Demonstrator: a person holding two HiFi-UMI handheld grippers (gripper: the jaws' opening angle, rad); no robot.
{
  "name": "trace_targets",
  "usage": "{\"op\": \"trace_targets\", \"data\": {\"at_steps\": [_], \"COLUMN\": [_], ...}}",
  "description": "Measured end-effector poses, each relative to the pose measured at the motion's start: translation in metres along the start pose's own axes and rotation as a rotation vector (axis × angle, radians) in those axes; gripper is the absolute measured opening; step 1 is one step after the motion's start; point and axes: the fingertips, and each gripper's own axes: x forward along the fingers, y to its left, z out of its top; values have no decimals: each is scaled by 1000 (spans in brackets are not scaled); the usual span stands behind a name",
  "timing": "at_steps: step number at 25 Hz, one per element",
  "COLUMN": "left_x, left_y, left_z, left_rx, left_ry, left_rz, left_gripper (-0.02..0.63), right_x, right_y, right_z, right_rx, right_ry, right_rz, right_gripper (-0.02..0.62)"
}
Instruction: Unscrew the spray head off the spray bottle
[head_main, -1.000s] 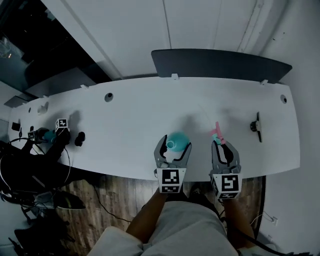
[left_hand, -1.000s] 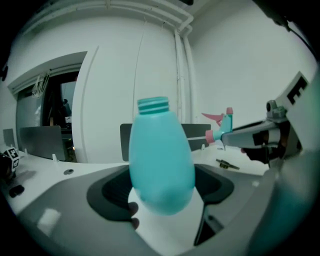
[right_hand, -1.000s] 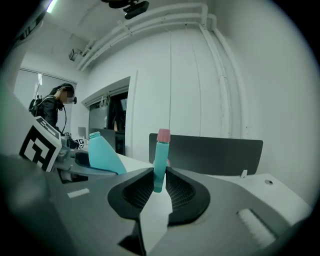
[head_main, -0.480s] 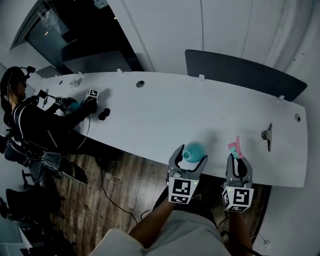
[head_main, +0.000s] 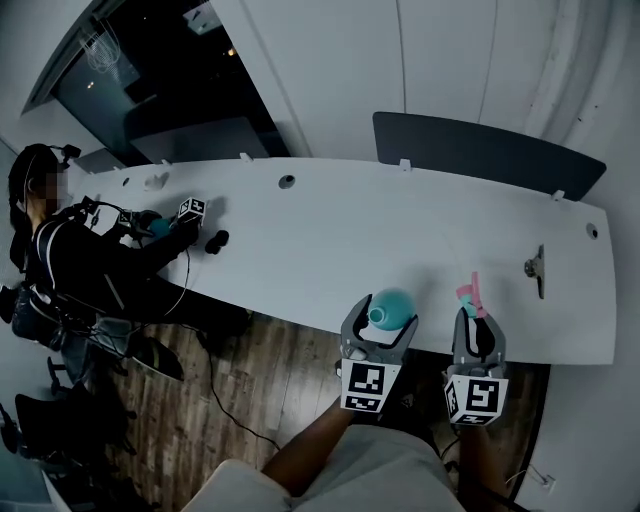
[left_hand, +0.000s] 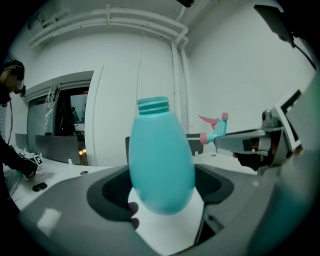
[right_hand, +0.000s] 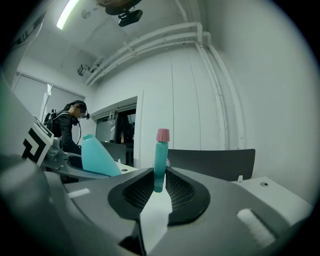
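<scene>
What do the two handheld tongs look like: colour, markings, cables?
The left tongs and right tongs have grey curved jaws with dark textured pads. Each carries a white cube printed with black square markers. No cables visible; forearms are unsleeved.

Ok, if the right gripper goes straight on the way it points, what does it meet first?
Nothing close: the right gripper, shut on the spray head, looks across the table; first would probably be the dark panel at the far edge, depth unclear.
</scene>
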Motion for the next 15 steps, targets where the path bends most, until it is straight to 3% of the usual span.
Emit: {"op": "trace_targets", "data": {"at_steps": [15], "left_x": [4], "left_y": [9], "left_z": [13], "left_rx": [10], "left_ry": [-37], "left_rz": [-67], "left_gripper": [377], "right_x": [8], "right_y": [16], "right_z": [20], "right_rx": [-27], "right_ry": [-24], "right_rz": [-44], "right_gripper": [72]}}
